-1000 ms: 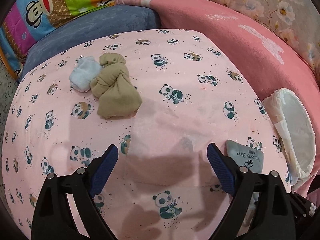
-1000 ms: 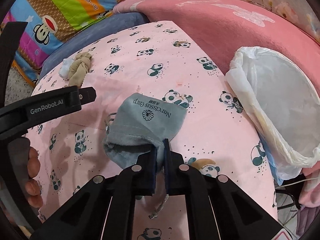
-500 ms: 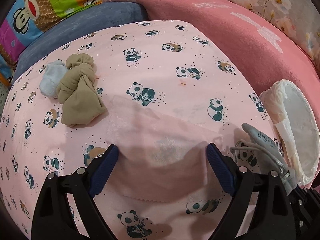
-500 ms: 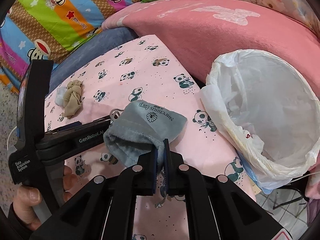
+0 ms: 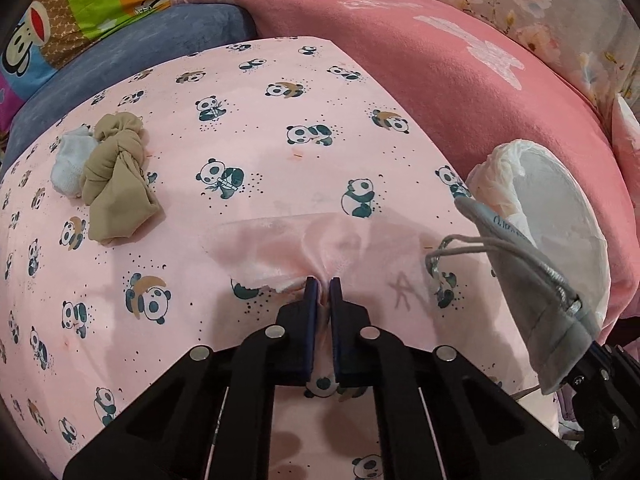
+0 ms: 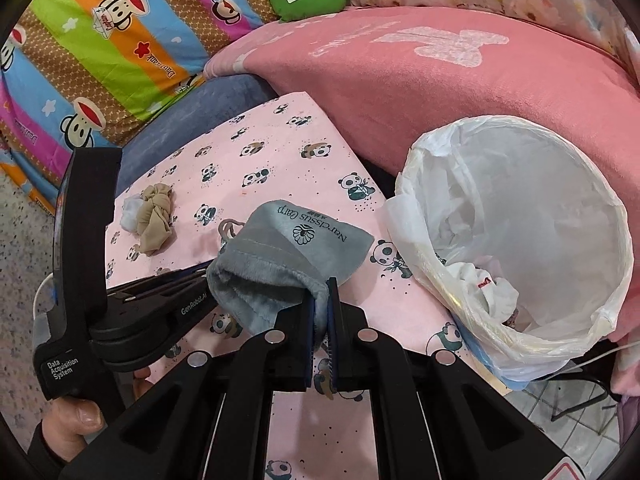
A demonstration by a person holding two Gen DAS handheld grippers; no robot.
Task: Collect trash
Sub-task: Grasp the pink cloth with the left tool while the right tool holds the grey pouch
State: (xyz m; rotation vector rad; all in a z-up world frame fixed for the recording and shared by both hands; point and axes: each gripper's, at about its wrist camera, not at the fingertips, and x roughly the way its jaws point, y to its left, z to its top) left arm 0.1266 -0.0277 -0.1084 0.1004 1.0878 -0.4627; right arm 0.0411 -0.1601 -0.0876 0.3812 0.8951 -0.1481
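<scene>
Since the earlier frames the left gripper has just been closing, and its jaws now pinch a thin pink tissue that lay flat between them; the right one has lifted its pouch toward the bin

Left wrist view: the tissue bunches up at the pads, its loose edge trailing to the left over the panda cloth. The bin lies to the right, past the grey pouch hanging in front of it. A tan knotted rag and a white wad sit far left, well apart

Right wrist view: the right gripper is clamped on the pouch's open rim. The bin's mouth is just right of it and ahead, so this hand is the nearer; the pouch's long side points up-right toward the liner
</scene>
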